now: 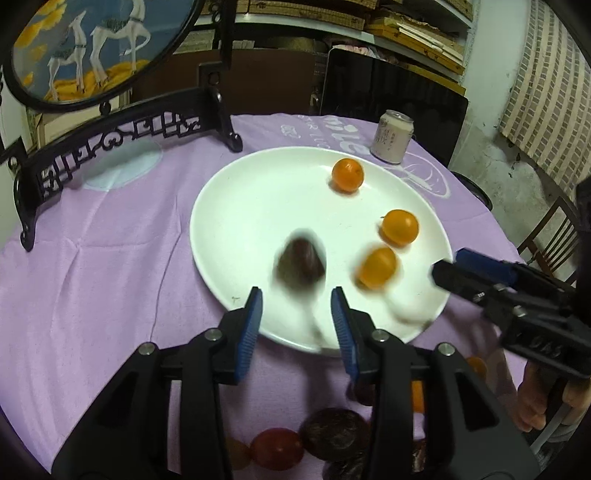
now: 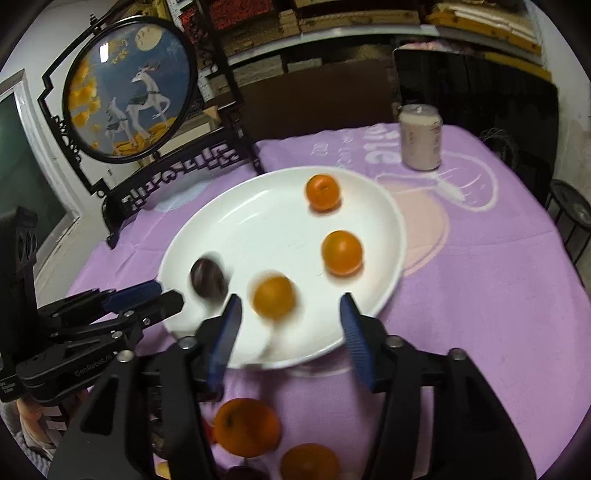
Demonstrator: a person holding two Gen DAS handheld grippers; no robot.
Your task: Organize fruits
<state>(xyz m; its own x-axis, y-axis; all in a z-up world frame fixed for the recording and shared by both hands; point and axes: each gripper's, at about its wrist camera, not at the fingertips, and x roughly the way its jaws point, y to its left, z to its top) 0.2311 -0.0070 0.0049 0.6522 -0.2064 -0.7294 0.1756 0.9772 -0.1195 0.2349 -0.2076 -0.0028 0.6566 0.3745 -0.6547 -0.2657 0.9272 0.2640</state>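
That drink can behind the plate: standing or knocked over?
Standing. The can sits upright on the purple cloth, top facing up, behind the white plate.

Home dining room: tablecloth [image 2: 480, 295], ornamental screen [image 2: 129, 92], shelves [image 2: 369, 18].

dark fruit [image 1: 300, 263] motion-blurred, near orange [image 1: 377, 267] blurred too

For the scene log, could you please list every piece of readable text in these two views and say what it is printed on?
"GenRobot.AI": side of the left gripper body, seen from the right wrist view.
"DAS": side of the right gripper body; faint, partly legible.
White lettering on the purple tablecloth: seen upside down, not readable as a word.
Print on the can: too blurred to read.
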